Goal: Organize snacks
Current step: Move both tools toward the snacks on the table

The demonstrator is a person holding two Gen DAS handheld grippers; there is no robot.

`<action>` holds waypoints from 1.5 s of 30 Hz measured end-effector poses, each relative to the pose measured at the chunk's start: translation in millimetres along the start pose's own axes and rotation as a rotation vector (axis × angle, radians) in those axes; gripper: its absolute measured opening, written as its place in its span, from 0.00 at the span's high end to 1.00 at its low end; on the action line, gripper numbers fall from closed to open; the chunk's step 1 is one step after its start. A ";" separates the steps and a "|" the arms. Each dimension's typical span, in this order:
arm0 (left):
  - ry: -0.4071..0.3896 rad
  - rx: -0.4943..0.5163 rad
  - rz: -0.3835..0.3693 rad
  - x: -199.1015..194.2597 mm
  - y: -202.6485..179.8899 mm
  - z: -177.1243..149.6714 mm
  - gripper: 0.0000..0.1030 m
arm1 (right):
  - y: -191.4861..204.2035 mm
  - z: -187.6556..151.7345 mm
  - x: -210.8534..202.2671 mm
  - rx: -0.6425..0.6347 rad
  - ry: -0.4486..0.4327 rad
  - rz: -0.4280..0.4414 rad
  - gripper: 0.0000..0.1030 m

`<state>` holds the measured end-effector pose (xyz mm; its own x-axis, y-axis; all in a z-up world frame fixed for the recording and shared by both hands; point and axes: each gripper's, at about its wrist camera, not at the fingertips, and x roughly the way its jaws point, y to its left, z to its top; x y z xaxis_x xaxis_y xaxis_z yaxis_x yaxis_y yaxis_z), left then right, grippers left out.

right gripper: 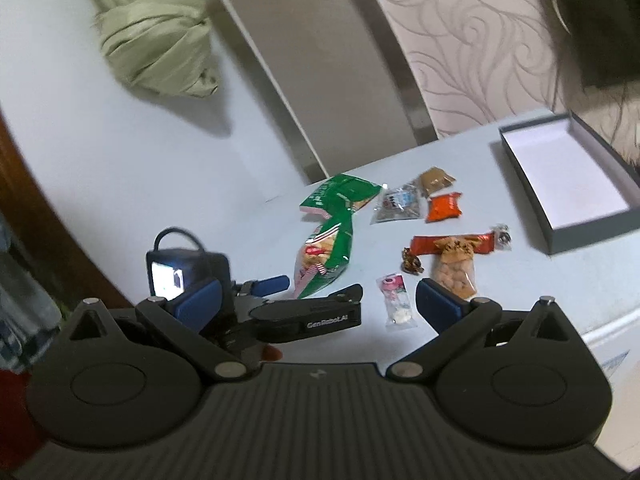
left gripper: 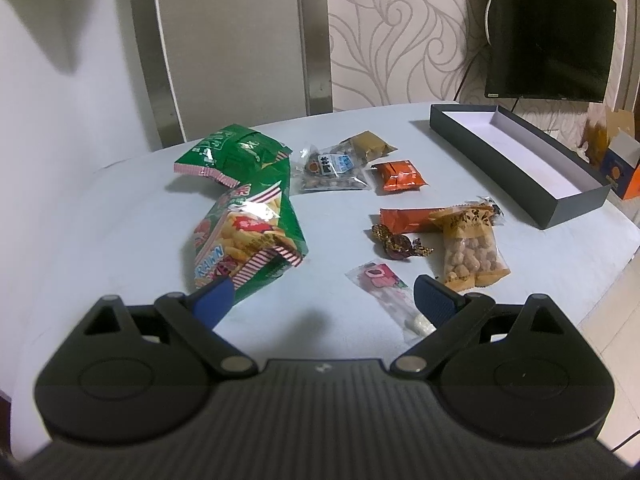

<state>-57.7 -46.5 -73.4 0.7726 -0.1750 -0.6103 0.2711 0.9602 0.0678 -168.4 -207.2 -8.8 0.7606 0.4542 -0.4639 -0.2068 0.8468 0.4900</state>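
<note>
Several snack packs lie on a pale table [left gripper: 100, 216]. Two green prawn-cracker bags [left gripper: 248, 236] [right gripper: 324, 256] lie at left. A clear bag of nuts [left gripper: 334, 172], a brown packet [left gripper: 370, 145] and an orange packet [left gripper: 400, 176] lie further back. A long orange bar [left gripper: 404, 220], a peanut bag [left gripper: 472, 248] [right gripper: 454, 268], a dark wrapped candy [left gripper: 396, 242] and a pink lollipop packet [left gripper: 384, 292] [right gripper: 396, 300] lie nearer. My left gripper [left gripper: 320, 300] is open and empty, low over the table before the snacks; it also shows in the right wrist view [right gripper: 280, 296]. My right gripper [right gripper: 316, 304] is open and empty.
An open dark box with a white inside [left gripper: 520, 156] [right gripper: 568, 184] stands at the table's back right. A black screen [left gripper: 548, 32] hangs on the patterned wall. An orange carton [left gripper: 618, 168] stands right of the box. A knotted green curtain [right gripper: 156, 48] hangs at left.
</note>
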 end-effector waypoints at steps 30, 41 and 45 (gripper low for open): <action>0.019 0.050 -0.093 37.5 -56.7 -19.7 0.05 | 2.5 0.0 -8.8 -0.177 -0.031 -0.221 0.00; 0.079 0.016 -0.058 62.7 -54.3 -23.3 0.03 | -9.4 2.8 -16.1 -0.205 -0.027 -0.287 0.00; 0.058 0.007 -0.049 61.6 -43.2 -22.4 0.20 | -15.7 9.9 -8.8 -0.207 -0.025 -0.284 0.00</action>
<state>-34.7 -93.9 -131.5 0.7239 -0.2089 -0.6575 0.3124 0.9490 0.0424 -165.7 -227.2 -5.1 0.8200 0.1878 -0.5407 -0.1032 0.9777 0.1830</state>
